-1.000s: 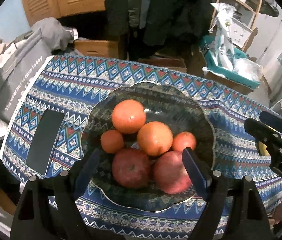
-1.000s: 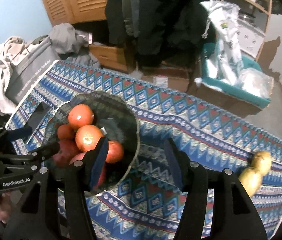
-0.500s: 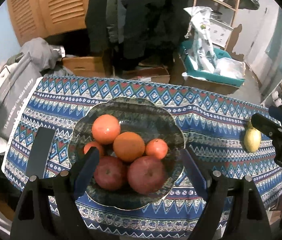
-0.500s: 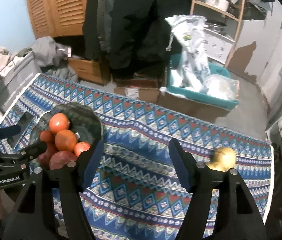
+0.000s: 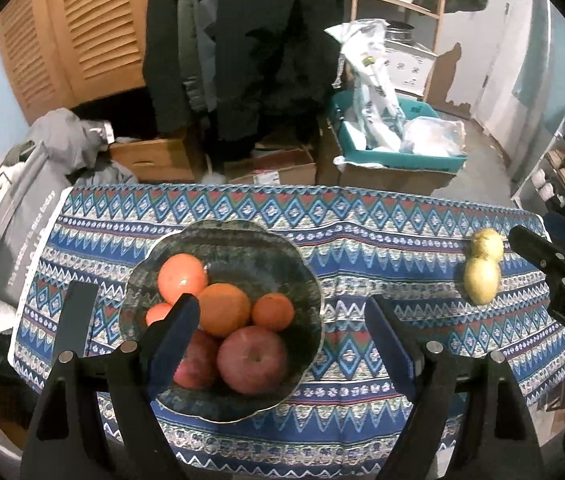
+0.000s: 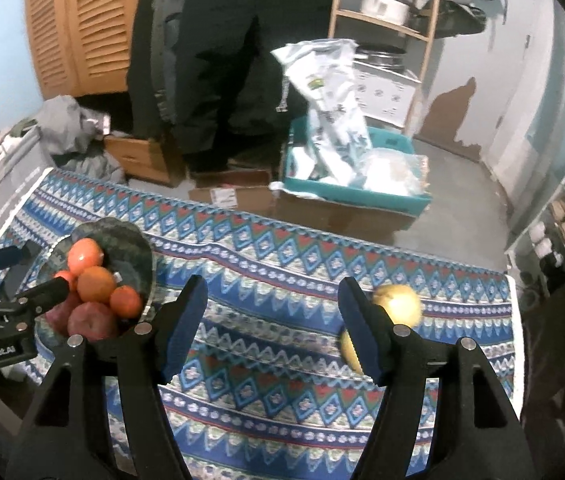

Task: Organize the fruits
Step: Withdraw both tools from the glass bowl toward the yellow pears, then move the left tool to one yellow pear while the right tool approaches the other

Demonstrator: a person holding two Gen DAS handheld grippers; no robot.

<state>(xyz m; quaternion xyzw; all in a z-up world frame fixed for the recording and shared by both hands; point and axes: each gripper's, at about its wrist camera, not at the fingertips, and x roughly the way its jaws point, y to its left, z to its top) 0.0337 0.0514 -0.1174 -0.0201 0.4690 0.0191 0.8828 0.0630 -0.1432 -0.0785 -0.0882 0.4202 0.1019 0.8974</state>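
A dark glass bowl (image 5: 218, 236) on the patterned tablecloth (image 5: 362, 240) holds several oranges (image 5: 224, 309) and two red apples (image 5: 252, 354). It also shows in the right wrist view (image 6: 130, 236) at the left. Two yellow pears (image 5: 481, 280) lie on the cloth at the right, apart from the bowl; they also show in the right wrist view (image 6: 400, 302), partly behind my right finger. My left gripper (image 5: 280, 340) is open and empty, above the bowl's near right side. My right gripper (image 6: 272, 324) is open and empty, above the cloth between bowl and pears.
A black phone (image 5: 76, 320) lies on the cloth left of the bowl. A grey bag (image 5: 14, 220) and clothes sit off the table's left end. Cardboard boxes and a teal bin (image 5: 394, 156) stand on the floor beyond the far edge.
Both grippers have pulled back and risen, so the whole table shows. The left view has swung right, bringing the pears in. The right gripper has moved right toward the pears.
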